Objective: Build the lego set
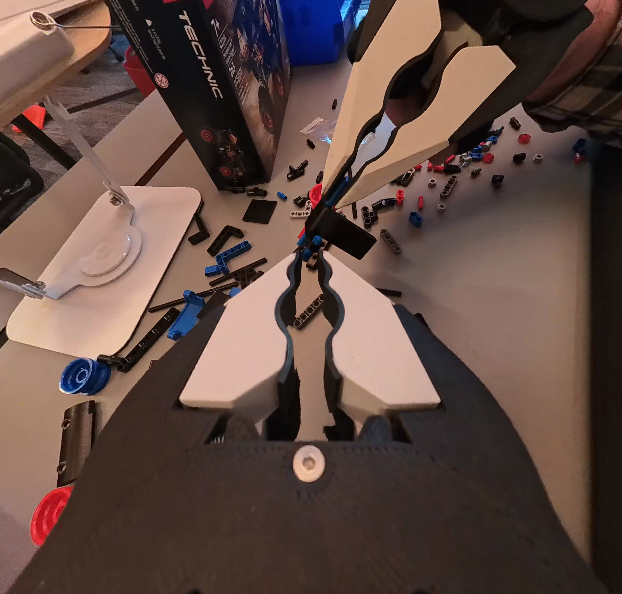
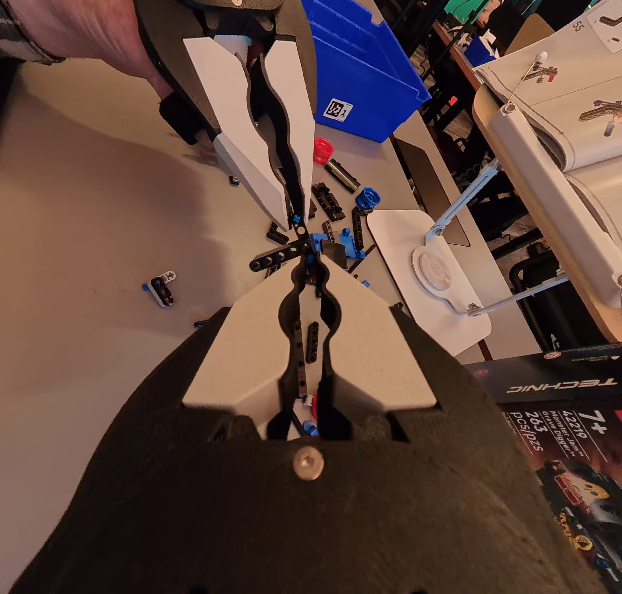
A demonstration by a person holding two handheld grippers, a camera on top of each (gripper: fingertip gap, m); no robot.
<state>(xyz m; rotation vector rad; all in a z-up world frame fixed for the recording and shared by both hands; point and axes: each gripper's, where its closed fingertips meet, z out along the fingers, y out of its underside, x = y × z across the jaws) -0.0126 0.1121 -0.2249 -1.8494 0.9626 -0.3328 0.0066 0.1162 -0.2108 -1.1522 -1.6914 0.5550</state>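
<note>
- Loose black, blue and red pieces lay scattered over the pale desk [image 1: 471, 308], with a blue bin [image 2: 363, 83] and a white stand base [image 1: 101, 264] nearby.
- Between the two grippers, above the desk, hung the partly built lego assembly [image 1: 336, 231], its black beam running roughly from one gripper tip to the other.
- Left gripper [image 1: 311, 258] was closed on the assembly's blue-and-black near end.
- Right gripper [image 2: 311, 268] pinched the opposite end, fingers nearly together.
- Upright behind stood the dark lego box [image 1: 215, 83], printed with a logo and lettering.
</note>
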